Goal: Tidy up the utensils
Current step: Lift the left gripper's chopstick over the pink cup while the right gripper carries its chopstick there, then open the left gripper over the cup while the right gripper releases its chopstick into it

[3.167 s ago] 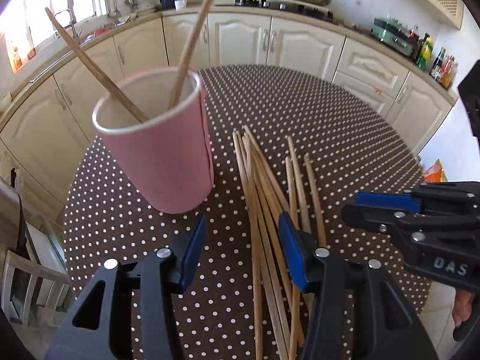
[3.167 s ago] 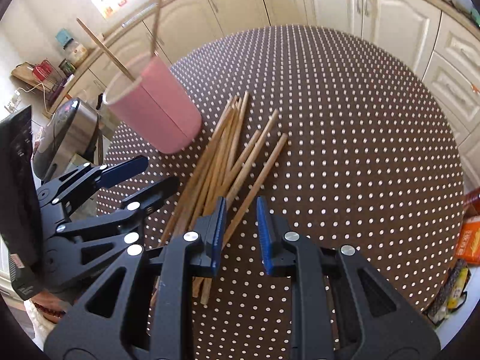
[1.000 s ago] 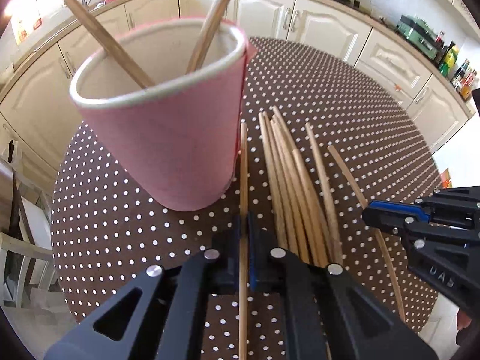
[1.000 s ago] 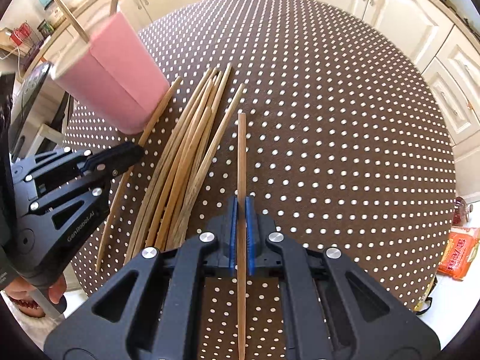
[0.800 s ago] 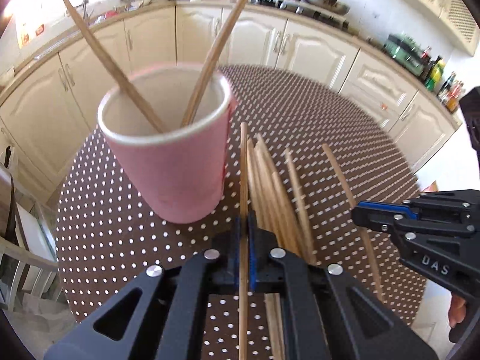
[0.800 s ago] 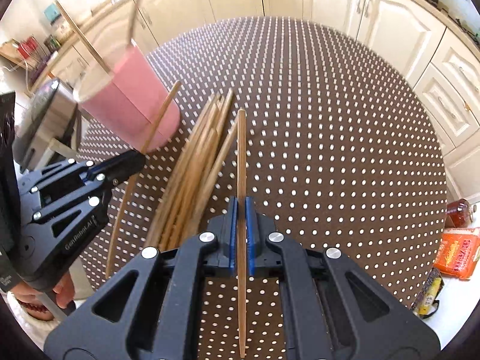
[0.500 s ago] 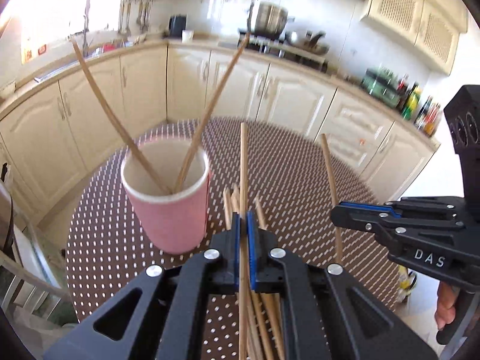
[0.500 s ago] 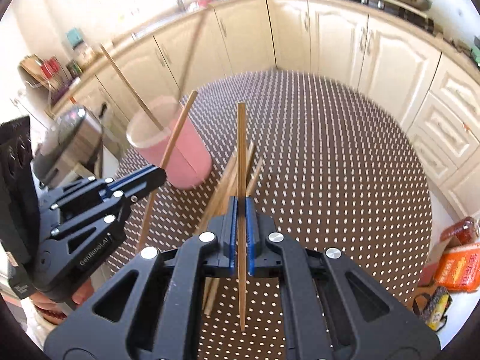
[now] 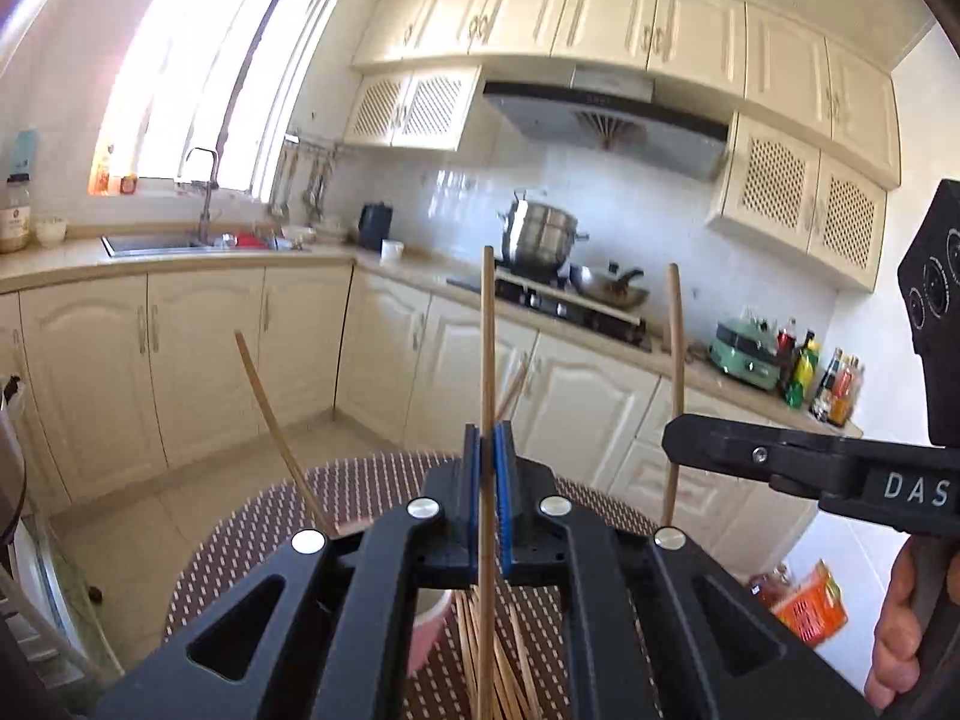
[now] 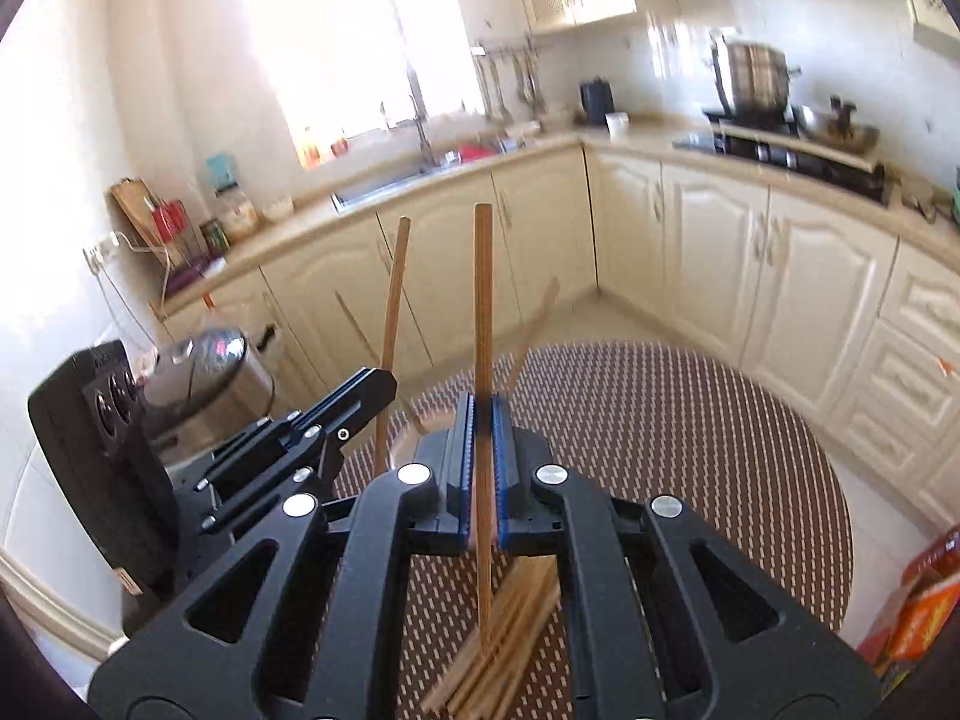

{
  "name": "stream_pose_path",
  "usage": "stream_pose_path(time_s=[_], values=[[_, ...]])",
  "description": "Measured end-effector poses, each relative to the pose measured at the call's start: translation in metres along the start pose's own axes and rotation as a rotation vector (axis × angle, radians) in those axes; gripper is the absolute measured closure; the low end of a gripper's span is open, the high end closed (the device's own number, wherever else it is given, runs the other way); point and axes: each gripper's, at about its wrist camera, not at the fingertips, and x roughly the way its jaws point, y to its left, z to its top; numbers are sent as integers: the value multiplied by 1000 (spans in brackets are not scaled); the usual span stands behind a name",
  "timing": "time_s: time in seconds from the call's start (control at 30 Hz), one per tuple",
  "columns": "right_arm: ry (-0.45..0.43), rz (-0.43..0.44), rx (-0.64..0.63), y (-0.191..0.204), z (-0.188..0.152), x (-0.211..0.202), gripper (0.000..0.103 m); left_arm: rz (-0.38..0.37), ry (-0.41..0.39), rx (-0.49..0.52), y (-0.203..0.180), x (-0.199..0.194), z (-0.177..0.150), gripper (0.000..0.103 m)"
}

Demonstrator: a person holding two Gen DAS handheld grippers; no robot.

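My left gripper (image 9: 487, 450) is shut on a wooden chopstick (image 9: 488, 330) that stands upright above the dotted table (image 9: 240, 540). My right gripper (image 10: 483, 420) is shut on a second chopstick (image 10: 482, 300), also upright. Each gripper shows in the other's view: the right gripper (image 9: 678, 429) with its stick (image 9: 675, 360), the left gripper (image 10: 366, 387) with its stick (image 10: 393, 300). The pink cup (image 9: 429, 624) is mostly hidden under the left gripper; a chopstick in the cup (image 9: 270, 414) leans out to the left. Several loose chopsticks (image 10: 510, 618) lie in a pile on the cloth below.
Cream kitchen cabinets (image 10: 720, 252) ring the round table. A rice cooker (image 10: 210, 372) stands off the table's left side, and an orange packet (image 10: 924, 600) lies on the floor at the right. A person's hand (image 9: 900, 612) holds the right gripper's handle.
Both grippers closed on one chopstick each, then rose and tilted up from facing the table toward level. The cup and the pile have dropped to the bottom of both views.
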Motion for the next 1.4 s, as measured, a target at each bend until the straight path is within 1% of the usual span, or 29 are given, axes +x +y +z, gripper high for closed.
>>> stream_pose_path(time_s=[0.23,0.27,0.37,0.5,0.63,0.8,0.87,1.07,1.27,1.3,1.37,1.4], values=[[-83,6,-38,20,31,23,97,34,-143,-4,12,7,30,98],[-102,9,-36,21,34,26,97,33,-150,-3,14,10,35,98],[-150,5,-33,25,42,33,97,61,-173,-1,23,19,41,98],[-192,11,-31,30,47,45,97,90,-185,-23,36,31,39,98],[-204,15,-29,30,48,60,97,106,-173,-29,44,41,32,98],[-162,23,-19,25,39,81,97,122,-159,-20,51,48,22,98],[-146,22,-14,22,35,87,97,119,-142,-22,53,51,18,98],[-99,15,1,15,20,94,97,123,-92,-11,55,56,4,98],[-57,14,5,13,9,94,97,121,-52,-8,54,53,0,97],[-55,16,10,13,7,94,97,118,-42,-6,54,52,-1,96],[-43,20,21,12,5,93,97,122,-37,0,54,47,-3,87],[-35,21,25,11,3,93,97,125,-36,4,53,45,-3,78]])
